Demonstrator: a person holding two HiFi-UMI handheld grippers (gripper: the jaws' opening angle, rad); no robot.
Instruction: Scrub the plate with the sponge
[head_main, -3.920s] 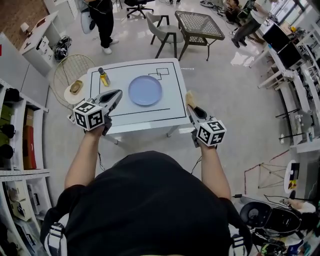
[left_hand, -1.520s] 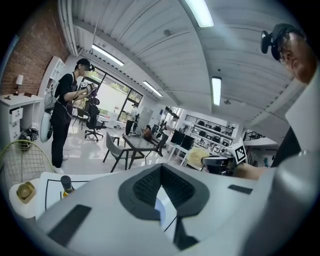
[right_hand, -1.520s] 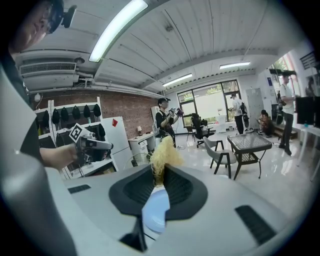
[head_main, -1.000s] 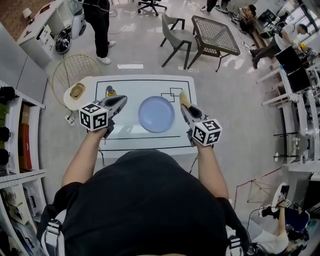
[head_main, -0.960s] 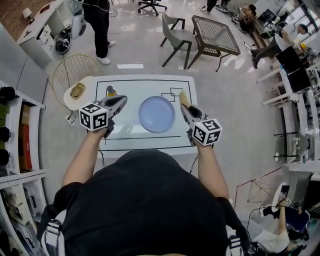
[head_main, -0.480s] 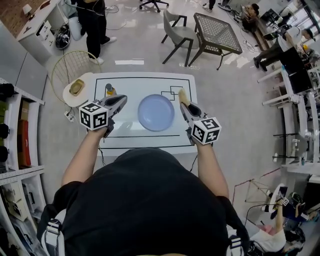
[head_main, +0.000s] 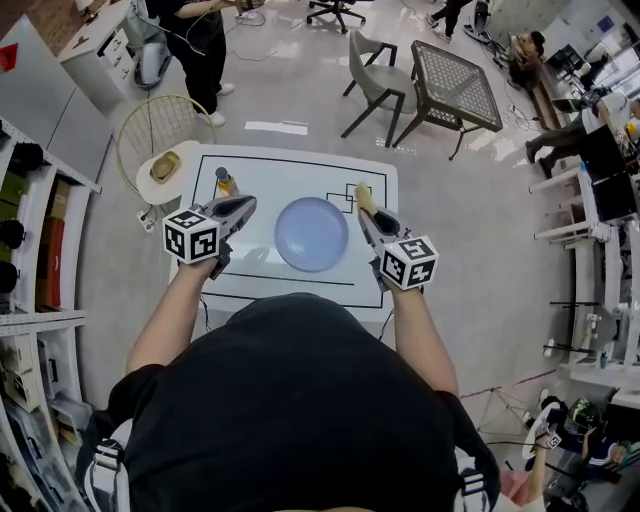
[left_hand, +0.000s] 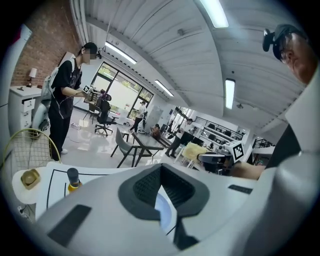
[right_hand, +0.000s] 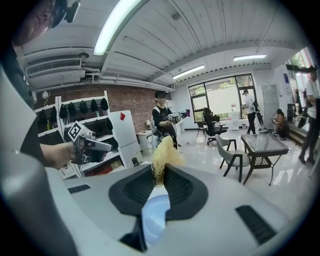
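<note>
A pale blue plate (head_main: 312, 234) lies in the middle of the white table (head_main: 290, 168). My right gripper (head_main: 363, 213) hovers just off the plate's right rim, shut on a yellow sponge (head_main: 365, 199) that sticks out past its tips. In the right gripper view the sponge (right_hand: 162, 156) stands pinched between the jaws, with the plate (right_hand: 154, 218) below them. My left gripper (head_main: 245, 206) is shut on nothing and hangs to the left of the plate. Its own view shows a sliver of plate (left_hand: 163, 214) below the closed jaws.
A small bottle of yellow liquid (head_main: 225, 181) stands on the table's far left corner, just beyond the left gripper. A round side table with a small dish (head_main: 163, 165) sits off the left edge. Beyond the table are a grey chair (head_main: 372, 76), a mesh-topped table (head_main: 455, 84) and a standing person (head_main: 200, 40).
Since the earliest frame both grippers have come forward over the table, either side of the plate. Over the last second the right gripper edged a little toward the plate's rim; the left barely moved.
</note>
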